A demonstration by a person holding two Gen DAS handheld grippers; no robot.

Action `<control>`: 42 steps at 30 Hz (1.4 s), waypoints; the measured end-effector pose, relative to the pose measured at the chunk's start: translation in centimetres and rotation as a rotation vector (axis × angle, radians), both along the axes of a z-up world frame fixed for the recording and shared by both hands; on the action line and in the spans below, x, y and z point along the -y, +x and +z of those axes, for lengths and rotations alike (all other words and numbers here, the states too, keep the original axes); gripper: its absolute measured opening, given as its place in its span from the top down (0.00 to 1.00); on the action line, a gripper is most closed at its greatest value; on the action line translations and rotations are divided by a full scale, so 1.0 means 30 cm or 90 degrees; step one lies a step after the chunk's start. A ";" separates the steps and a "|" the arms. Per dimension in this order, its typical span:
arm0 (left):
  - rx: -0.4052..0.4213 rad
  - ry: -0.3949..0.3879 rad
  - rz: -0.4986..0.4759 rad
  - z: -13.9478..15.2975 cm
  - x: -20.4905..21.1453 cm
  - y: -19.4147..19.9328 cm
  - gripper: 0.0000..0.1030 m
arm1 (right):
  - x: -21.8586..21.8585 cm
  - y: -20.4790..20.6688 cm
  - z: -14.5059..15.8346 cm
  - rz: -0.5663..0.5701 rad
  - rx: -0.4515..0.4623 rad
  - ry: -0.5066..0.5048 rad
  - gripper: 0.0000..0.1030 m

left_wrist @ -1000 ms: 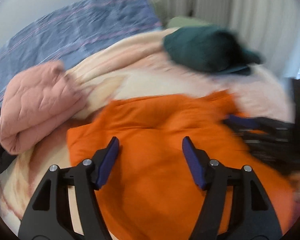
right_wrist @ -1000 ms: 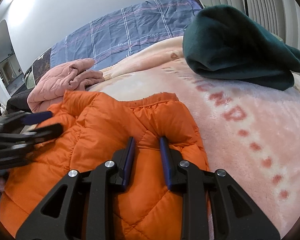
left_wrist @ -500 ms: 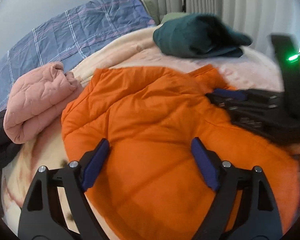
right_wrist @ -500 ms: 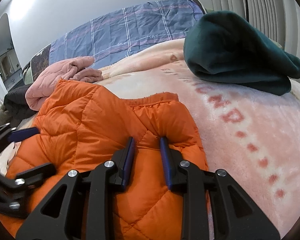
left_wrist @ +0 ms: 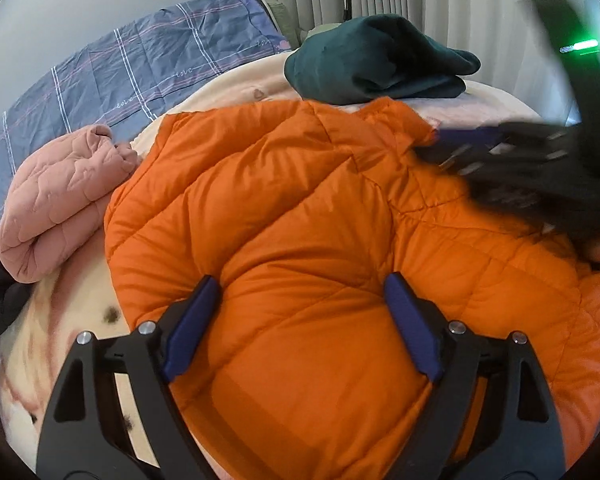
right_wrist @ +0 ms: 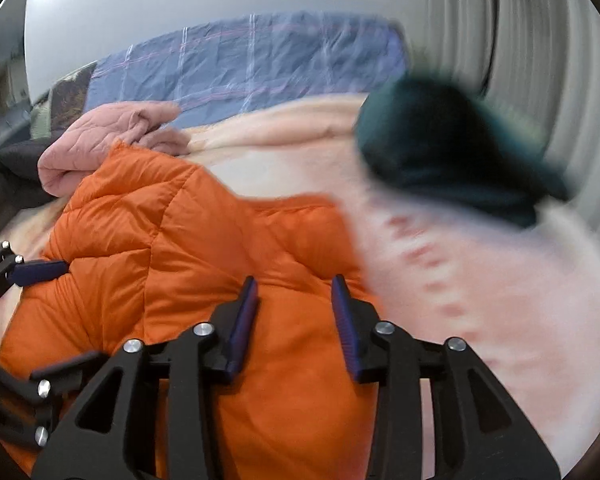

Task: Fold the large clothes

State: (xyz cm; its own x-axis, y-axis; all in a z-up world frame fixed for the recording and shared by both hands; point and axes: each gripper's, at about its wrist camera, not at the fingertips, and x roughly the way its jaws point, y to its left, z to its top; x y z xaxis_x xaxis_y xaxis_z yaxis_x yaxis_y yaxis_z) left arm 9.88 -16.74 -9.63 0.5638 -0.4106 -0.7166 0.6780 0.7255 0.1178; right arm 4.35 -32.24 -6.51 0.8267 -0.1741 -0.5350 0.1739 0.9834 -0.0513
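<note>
The right gripper [right_wrist: 294, 292], jaws just opening and holding nothing, hangs over the folded orange jacket [right_wrist: 204, 248] on the pink blanket [right_wrist: 480, 300]

The jacket [left_wrist: 308, 240] is a bright orange quilted puffer, folded over into a thick, puffy bundle with its stitched panels facing up. It lies on the pale pink blanket [left_wrist: 236, 92] of the bed, its far edge just short of a folded dark green garment [left_wrist: 376, 60], a rolled pink quilted one [left_wrist: 56, 200] at its left.
</note>
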 end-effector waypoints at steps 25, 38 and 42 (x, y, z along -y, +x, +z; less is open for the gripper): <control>0.003 -0.008 -0.013 0.005 -0.004 0.012 0.16 | -0.004 -0.405 -0.089 0.071 -0.030 0.324 0.59; 0.001 -0.015 -0.015 0.005 -0.004 0.012 0.15 | 0.081 -0.292 -0.216 0.066 -0.122 0.526 0.13; 0.000 -0.016 -0.014 0.006 -0.007 0.013 0.15 | 0.103 -0.216 -0.253 0.053 -0.133 0.578 0.14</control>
